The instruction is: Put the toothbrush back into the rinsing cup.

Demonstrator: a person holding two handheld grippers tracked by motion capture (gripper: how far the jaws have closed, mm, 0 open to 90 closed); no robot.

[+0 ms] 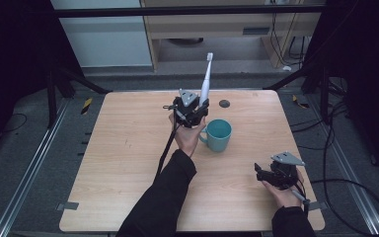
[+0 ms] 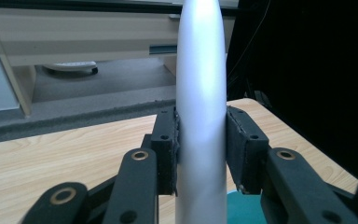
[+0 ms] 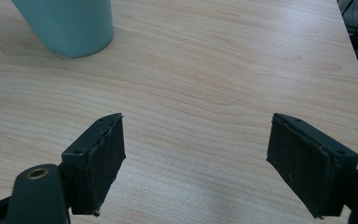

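Left gripper (image 2: 200, 149) clamps white toothbrush (image 1: 206, 79) upright beside teal mug (image 1: 219, 135); we see right gripper (image 3: 196, 163) w/ jaws apart.

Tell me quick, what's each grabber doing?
Left gripper: shut on the white plastic electric toothbrush, upright beside the teal ceramic mug.
Right gripper: open, holding nothing.

A pale wooden table (image 1: 128, 148) stands on dark grey carpeted floor (image 1: 24, 128). Beyond it sits a light wood cabinet (image 1: 227, 24) beside a white panel (image 1: 103, 39). Black cables (image 1: 345, 163) trail right.
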